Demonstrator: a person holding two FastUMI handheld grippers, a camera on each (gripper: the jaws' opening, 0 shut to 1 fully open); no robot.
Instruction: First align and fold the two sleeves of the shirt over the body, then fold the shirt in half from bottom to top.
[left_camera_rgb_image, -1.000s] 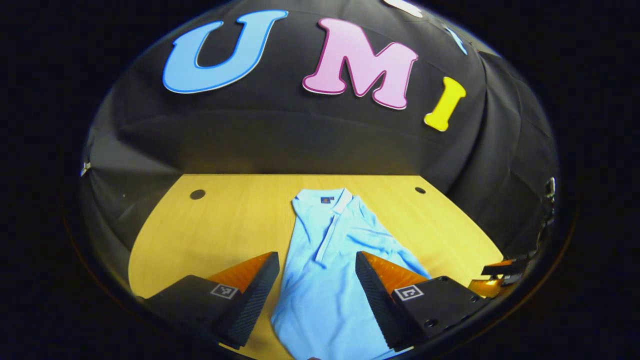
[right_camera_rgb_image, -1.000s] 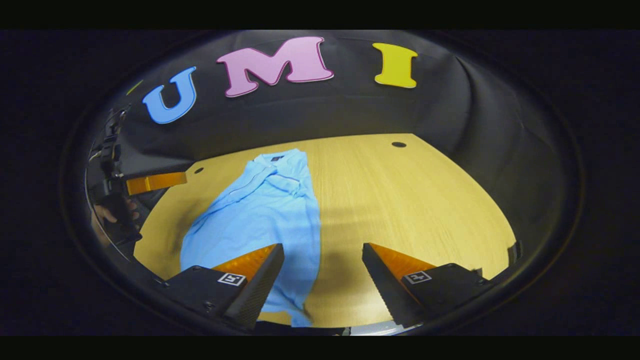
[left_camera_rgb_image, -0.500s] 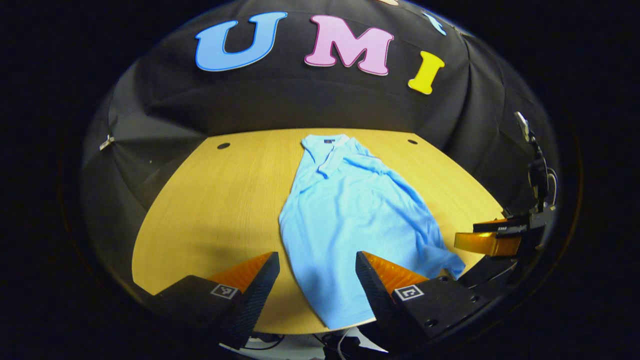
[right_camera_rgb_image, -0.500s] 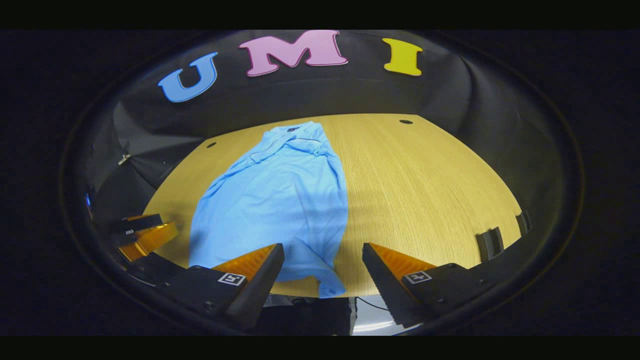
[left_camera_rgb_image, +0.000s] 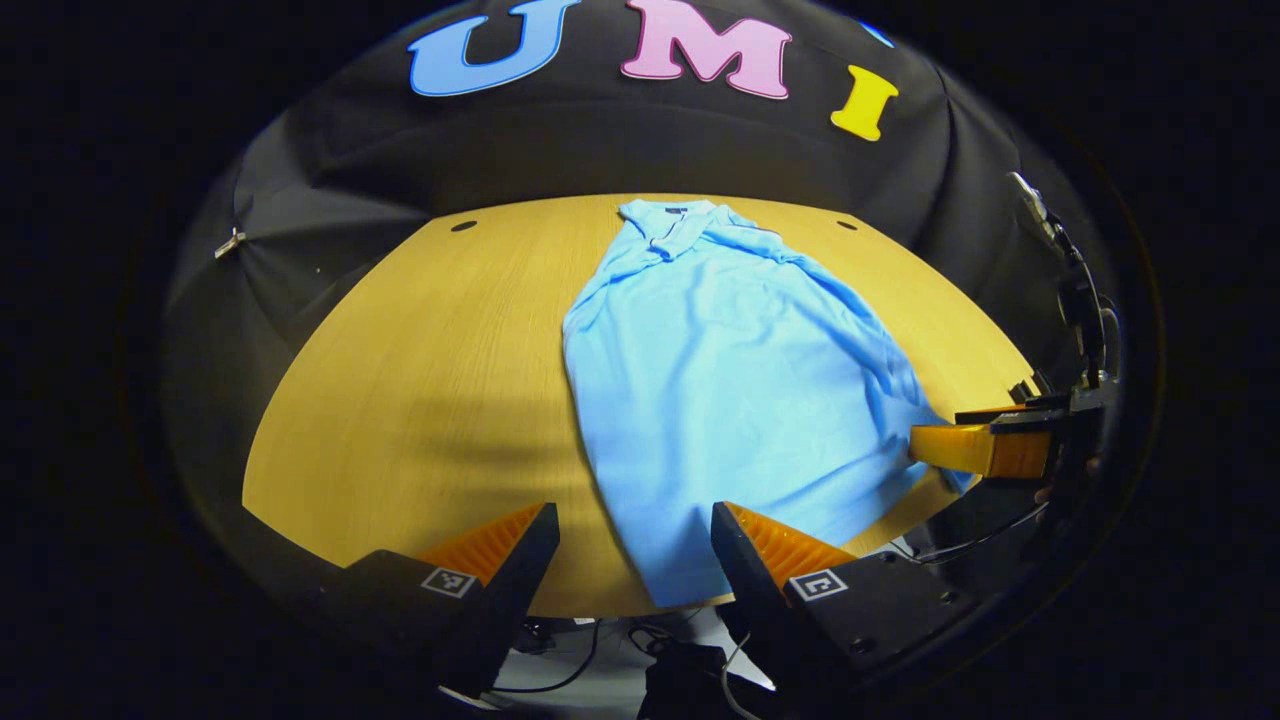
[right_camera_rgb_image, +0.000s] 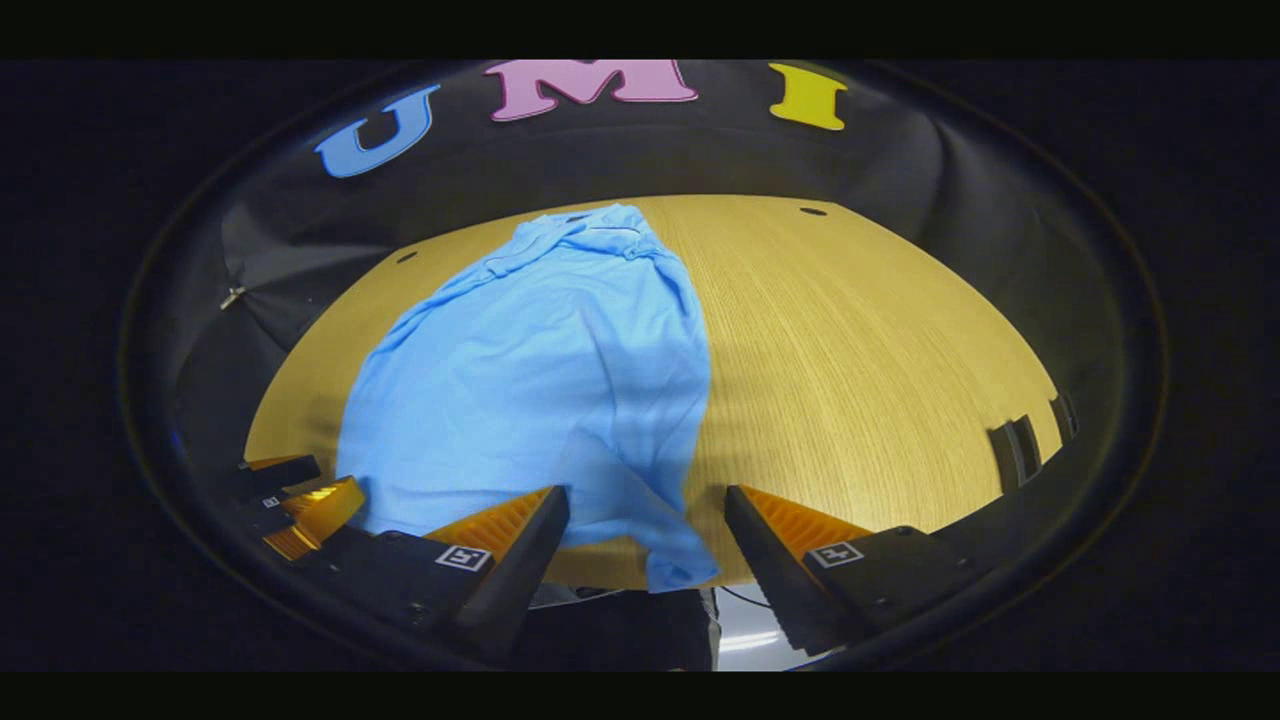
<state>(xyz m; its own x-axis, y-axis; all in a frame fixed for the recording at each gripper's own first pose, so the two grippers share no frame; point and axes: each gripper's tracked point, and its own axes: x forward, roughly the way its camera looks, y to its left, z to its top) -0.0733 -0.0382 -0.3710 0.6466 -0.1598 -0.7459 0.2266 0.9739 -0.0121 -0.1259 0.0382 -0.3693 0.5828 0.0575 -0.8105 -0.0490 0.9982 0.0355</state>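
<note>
Black cloth walls surround a yellow wooden table (left_camera_rgb_image: 420, 340) in a small booth. Left gripper (left_camera_rgb_image: 635, 560) hovers above the table's near edge, fingers spread wide and holding nothing; between them lies the bottom hem of a light blue shirt (left_camera_rgb_image: 720, 380). Right gripper (right_camera_rgb_image: 645, 550) is likewise wide apart and empty, over the shirt's lower corner, which droops off the table edge. The shirt lies flat, collar at the far end, both sleeves seemingly folded over the body. Compared with a second ago, both grippers have pulled back and risen, so the whole shirt is now visible (earlier they were low over the fabric). That suggests the sleeve step is done and the bottom-to-top fold comes next.
</note>
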